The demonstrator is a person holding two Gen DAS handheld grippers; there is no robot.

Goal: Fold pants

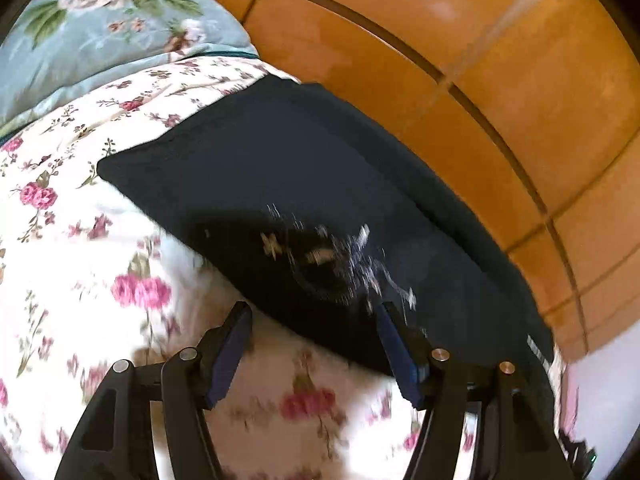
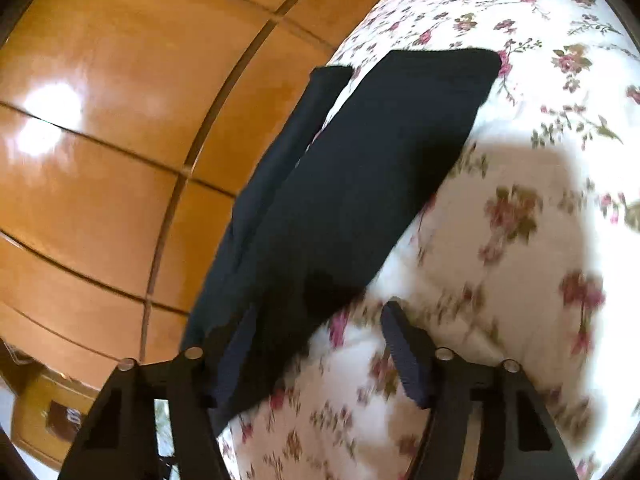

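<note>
Dark navy pants [image 1: 280,168] lie flat on a floral bedsheet [image 1: 80,264], with a white printed pattern [image 1: 320,256] near their close edge. My left gripper [image 1: 312,316] hovers at that edge, jaws wide, its right finger [image 1: 394,344] over the cloth and its left finger [image 1: 230,352] over the sheet. In the right wrist view the pants [image 2: 380,152] stretch away along the bed's edge, one leg [image 2: 288,144] lying beside the other. My right gripper [image 2: 316,320] stands open at their near end. Its left finger is hard to tell from the dark cloth, and its right finger [image 2: 404,356] is over the sheet [image 2: 500,280].
A blue floral pillow [image 1: 100,32] lies at the far left of the bed. Glossy orange wooden panels [image 1: 480,60] rise right behind the pants, also filling the left of the right wrist view as panels [image 2: 100,140]. A wooden bedside unit [image 2: 40,412] sits low left.
</note>
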